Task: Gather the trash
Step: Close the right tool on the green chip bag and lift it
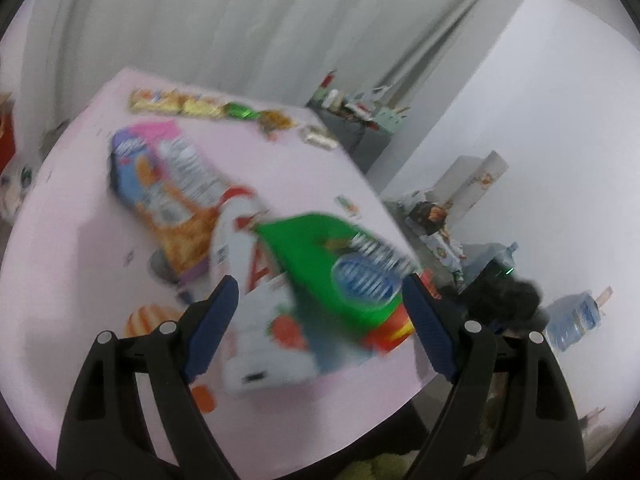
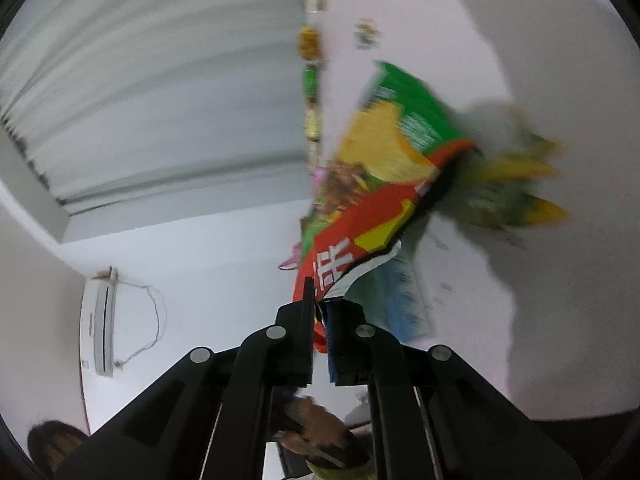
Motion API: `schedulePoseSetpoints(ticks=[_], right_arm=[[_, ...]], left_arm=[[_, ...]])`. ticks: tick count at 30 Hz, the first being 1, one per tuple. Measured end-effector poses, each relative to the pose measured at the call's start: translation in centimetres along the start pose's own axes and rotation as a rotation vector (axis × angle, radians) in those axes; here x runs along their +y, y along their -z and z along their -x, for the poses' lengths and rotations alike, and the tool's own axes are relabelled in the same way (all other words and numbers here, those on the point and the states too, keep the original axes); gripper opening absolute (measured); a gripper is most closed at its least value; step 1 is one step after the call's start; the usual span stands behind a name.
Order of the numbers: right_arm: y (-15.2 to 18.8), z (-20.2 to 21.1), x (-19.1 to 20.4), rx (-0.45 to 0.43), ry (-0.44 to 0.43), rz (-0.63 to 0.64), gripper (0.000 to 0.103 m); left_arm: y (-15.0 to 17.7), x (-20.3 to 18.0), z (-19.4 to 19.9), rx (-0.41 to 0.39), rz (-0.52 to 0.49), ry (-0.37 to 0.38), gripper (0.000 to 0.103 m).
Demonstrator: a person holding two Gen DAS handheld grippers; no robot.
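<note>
In the right wrist view my right gripper (image 2: 320,316) is shut on the red edge of a green, yellow and red chip bag (image 2: 384,168), lifted over the pink table (image 2: 560,280). The view is rolled sideways and blurred. In the left wrist view my left gripper (image 1: 320,292) is open and empty above the table (image 1: 80,220). Between its fingers lie a white carton with strawberries (image 1: 264,336) and the same green bag (image 1: 340,264). A purple and orange snack bag (image 1: 168,184) lies further back.
A row of small wrappers (image 1: 200,106) lies along the table's far edge, with a small packet (image 1: 346,205) near the right edge. Grey curtains hang behind. Water jugs (image 1: 576,320) and clutter stand on the floor at the right. An air conditioner (image 2: 98,328) hangs on the wall.
</note>
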State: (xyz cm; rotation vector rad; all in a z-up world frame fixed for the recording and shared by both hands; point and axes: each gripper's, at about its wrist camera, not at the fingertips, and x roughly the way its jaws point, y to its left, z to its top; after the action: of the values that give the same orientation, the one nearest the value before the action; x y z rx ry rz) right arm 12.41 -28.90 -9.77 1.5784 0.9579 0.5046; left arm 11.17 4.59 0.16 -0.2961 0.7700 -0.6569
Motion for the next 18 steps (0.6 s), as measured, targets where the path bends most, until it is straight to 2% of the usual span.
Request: schedulePoseSetpoints(ticks=[3, 5, 7, 9, 12, 15, 18], right_arm=[[0.1, 0.8, -0.9, -0.024, -0.003, -0.012, 0.015], [-0.1, 1.4, -1.5, -0.046, 0.003, -0.021, 0.015], [-0.2, 1.9, -2.0, -0.063, 0.001, -0.039, 0.015], [-0.4, 2.2, -2.5, -0.078, 0.005, -0.053, 0.015], [-0.7, 2.2, -2.5, -0.096, 0.0, -0.065, 0.017], [-0.4, 2.7, -2.3, -0.106, 0.0, -0.053, 0.027], [-0.3, 2.2, -1.2, -0.118, 0.056, -0.003, 0.036]], left_arm=[[-0.8, -2.6, -0.7, -0.008, -0.063, 0.026, 0.079], [-1.1, -4.5, -1.9, 0.005, -0.104, 0.015, 0.078], [-1.2, -5.7, -3.4, 0.041, -0.119, -0.01, 0.072], [-1.0, -6.4, -5.4, 0.099, -0.107, 0.006, 0.07], [-0.9, -6.8, -8.1, 0.168, -0.105, -0.028, 0.065], [-0.9, -6.3, -10.2, 0.231, -0.076, -0.053, 0.062], [-0.6, -5.7, -11.5, 0.278, -0.049, -0.078, 0.061]])
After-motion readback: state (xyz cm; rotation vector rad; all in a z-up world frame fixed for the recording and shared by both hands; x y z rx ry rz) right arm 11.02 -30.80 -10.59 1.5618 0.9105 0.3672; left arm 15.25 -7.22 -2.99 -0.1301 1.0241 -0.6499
